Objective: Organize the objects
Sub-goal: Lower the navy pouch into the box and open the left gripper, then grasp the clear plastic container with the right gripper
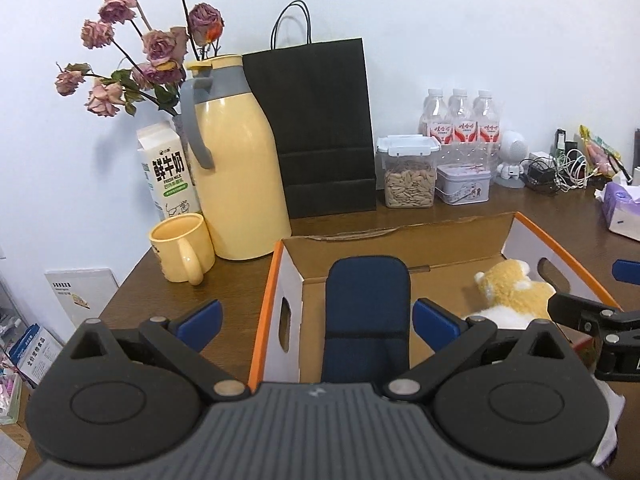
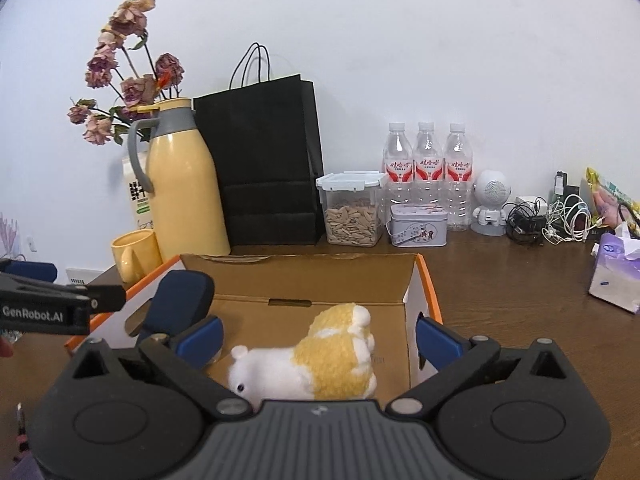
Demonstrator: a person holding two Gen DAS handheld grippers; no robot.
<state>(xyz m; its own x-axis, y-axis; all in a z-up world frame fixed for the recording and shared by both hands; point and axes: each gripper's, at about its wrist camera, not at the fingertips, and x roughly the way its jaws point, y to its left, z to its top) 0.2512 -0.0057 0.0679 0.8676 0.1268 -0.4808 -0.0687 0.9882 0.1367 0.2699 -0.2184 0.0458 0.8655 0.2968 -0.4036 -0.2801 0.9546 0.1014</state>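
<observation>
Where jaws gape: cardboard box [image 2: 424, 280] rim.

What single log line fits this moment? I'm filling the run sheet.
left hand-held gripper: open, empty | right hand-held gripper: open, empty | navy fabric pouch and yellow-white plush toy: in orange-rimmed cardboard box

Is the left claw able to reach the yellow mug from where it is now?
Probably yes: the left claw is open and empty, and the yellow mug stands outside the cardboard box with bare table before it.
</observation>
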